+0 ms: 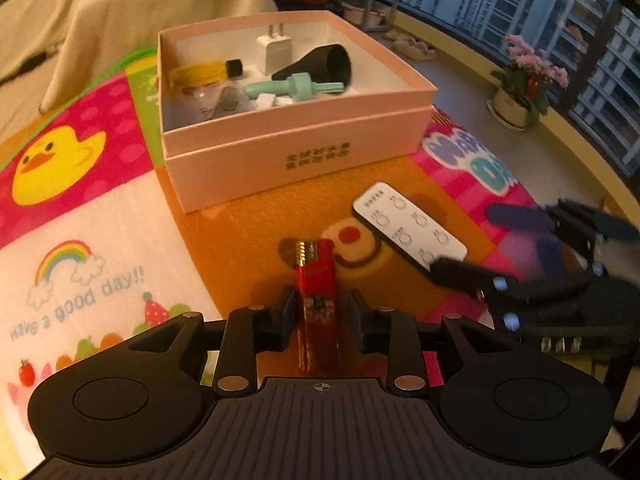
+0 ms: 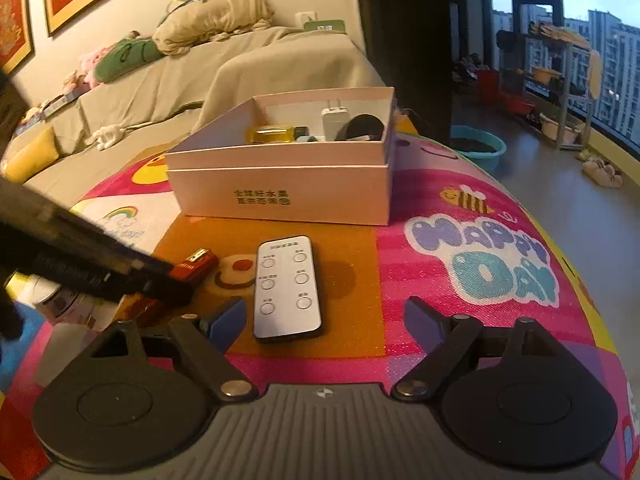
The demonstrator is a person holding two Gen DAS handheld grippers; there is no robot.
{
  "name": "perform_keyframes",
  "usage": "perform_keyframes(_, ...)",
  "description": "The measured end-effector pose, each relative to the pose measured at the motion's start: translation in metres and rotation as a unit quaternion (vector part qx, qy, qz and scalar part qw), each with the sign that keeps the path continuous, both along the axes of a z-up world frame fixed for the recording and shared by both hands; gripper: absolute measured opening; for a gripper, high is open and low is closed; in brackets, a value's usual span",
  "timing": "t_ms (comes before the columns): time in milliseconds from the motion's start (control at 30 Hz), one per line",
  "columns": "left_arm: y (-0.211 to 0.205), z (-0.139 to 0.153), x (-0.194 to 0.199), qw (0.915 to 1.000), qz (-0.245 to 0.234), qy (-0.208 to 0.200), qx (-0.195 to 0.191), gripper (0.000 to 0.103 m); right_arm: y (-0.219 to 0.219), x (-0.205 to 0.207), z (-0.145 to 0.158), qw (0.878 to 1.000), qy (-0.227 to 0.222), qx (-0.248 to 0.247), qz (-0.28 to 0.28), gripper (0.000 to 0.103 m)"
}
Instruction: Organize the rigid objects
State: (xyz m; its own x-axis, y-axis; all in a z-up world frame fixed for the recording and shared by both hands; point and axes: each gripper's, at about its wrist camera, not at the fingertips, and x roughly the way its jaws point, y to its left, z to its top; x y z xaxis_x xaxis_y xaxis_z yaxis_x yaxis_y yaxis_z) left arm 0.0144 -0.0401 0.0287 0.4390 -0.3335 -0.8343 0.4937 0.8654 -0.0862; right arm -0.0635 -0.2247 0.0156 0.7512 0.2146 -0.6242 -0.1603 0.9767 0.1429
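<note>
Left claw (image 1: 322,312) straddling the red plastic lighter (image 1: 316,300), right claw (image 2: 324,318) gaping over the white remote!

We see the left claw's jaws parted a little, one pad at each flank of the lighter with slivers of gap, so we judge nothing is gripped yet; the right claw has its jaws spread wide around the flat white remote control (image 2: 287,286), holding nothing. Already in the pale pink cardboard box (image 1: 296,160) we count a white plug charger (image 1: 274,50), a black cone-shaped nozzle (image 1: 320,66), a yellow bottle (image 1: 204,72) and a mint-green plastic tool (image 1: 296,87). We reckon the job is well along, with lighter and remote left lying on the mat just in front of the box. Underneath is a bright cartoon play mat (image 2: 480,264) with duck and rainbow; beyond it a beige-covered sofa (image 2: 240,68), a potted pink flower (image 1: 528,80) and tall windows.
</note>
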Motion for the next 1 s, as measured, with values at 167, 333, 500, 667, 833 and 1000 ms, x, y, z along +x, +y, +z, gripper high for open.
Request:
perform_keyframes(167,-0.015,-0.002,-0.018,0.9986,-0.009,-0.043,0.030,0.030,-0.002,0.001,-0.001,1.000,0.002,0.005,-0.004,0.086)
perform_keyframes(333,-0.012,-0.002,-0.047,0.9991,-0.037,-0.020,-0.007,0.026,-0.006,0.001,0.000,1.000,0.003,0.017,-0.006,0.086)
perform_keyframes(500,-0.001,-0.005,-0.084,0.9986,-0.035,-0.014,-0.036,0.027,0.000,0.005,0.001,1.000,0.010,0.006,0.015,0.086)
perform_keyframes(667,0.007,-0.006,-0.095,0.9979,-0.021,-0.021,-0.058,0.027,0.018,0.013,-0.001,0.997,0.014,-0.047,0.052,0.086)
perform_keyframes(833,0.009,-0.010,-0.100,0.9964,-0.008,-0.031,-0.078,0.027,0.004,0.010,0.001,0.992,-0.006,-0.118,0.039,0.086)
perform_keyframes(1000,0.003,-0.014,-0.106,0.9939,-0.001,-0.067,-0.088,0.027,-0.022,0.013,0.003,0.982,-0.021,-0.180,-0.055,0.086)
